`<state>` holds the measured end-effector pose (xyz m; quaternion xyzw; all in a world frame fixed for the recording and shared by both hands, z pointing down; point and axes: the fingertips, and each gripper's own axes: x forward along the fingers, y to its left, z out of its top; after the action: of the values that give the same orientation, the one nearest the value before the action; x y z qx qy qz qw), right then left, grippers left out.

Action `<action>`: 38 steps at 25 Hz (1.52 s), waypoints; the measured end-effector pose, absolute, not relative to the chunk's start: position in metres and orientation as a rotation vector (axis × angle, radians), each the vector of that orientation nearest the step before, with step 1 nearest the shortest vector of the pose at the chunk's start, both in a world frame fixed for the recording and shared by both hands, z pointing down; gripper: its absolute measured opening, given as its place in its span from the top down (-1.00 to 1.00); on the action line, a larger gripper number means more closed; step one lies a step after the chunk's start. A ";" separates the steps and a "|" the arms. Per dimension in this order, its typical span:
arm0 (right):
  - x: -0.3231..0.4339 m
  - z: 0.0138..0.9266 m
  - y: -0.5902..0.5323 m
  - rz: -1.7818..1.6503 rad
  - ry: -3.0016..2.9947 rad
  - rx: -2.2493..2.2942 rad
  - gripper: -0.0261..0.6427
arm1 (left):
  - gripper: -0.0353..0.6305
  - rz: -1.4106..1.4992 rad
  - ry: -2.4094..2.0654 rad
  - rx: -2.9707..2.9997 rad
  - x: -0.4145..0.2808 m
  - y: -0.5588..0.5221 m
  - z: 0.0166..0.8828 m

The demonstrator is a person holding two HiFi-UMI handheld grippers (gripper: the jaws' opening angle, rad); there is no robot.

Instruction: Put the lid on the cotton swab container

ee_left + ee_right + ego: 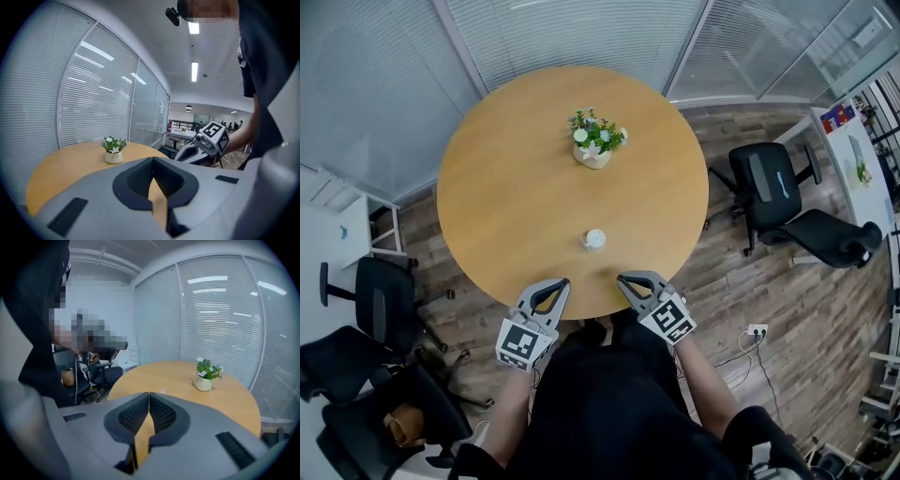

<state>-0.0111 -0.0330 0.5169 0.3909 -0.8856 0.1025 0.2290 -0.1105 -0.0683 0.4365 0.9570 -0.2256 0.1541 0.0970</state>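
While the person is facing the round wooden worktop (506, 197), both tools are pointing forward with their tips reaching over its near rim. The left tool (563, 281) is showing its jaws pressed together along their full length, with nothing between them, and its own view is looking across the bare wood past those closed jaws. The right tool (622, 277) is showing the same: its jaws are meeting tip to tip, and it is gripping nothing. The two tools are angling inward toward each other, set apart by a gap.

The cotton swab container (593, 240) is sitting upright on the worktop near the near edge, just beyond the tools and roughly in line with the gap between them, touching neither. It is appearing only as a small white round shape, too small to tell whether a lid is resting on it.

Farther back, a flower pot (596, 142) with green leaves and white blooms is standing on the worktop, well apart from the container. Black office chairs (769, 192) are standing on the wooden floor (787, 300) on both sides of the worktop.
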 end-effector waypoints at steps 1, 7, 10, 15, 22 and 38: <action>-0.009 0.520 -0.037 0.288 -2.441 1.074 0.91 | 0.88 0.470 -0.671 2.826 -0.110 -0.069 0.439; 0.007 0.546 -0.062 0.328 -2.458 1.019 0.91 | 0.88 0.523 -0.722 2.772 -0.098 -0.082 0.451; 0.014 0.561 -0.071 0.344 -2.466 0.944 0.91 | 0.88 0.544 -0.743 2.753 -0.084 -0.087 0.452; 0.022 0.583 -0.083 0.361 -2.497 0.825 0.91 | 0.88 0.578 -0.790 2.722 -0.063 -0.098 0.456; 0.031 0.612 -0.102 0.336 -2.489 0.651 0.91 | 0.88 0.607 -0.935 2.654 -0.051 -0.116 0.470; 0.018 0.656 -0.126 0.261 -2.476 0.438 0.58 | 0.88 0.608 -1.048 2.522 -0.059 -0.127 0.511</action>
<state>0.0183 -0.1256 0.6564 0.1653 -0.9337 0.0985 0.3020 -0.0590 -0.1274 0.5109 0.8880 -0.3691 0.2142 0.1711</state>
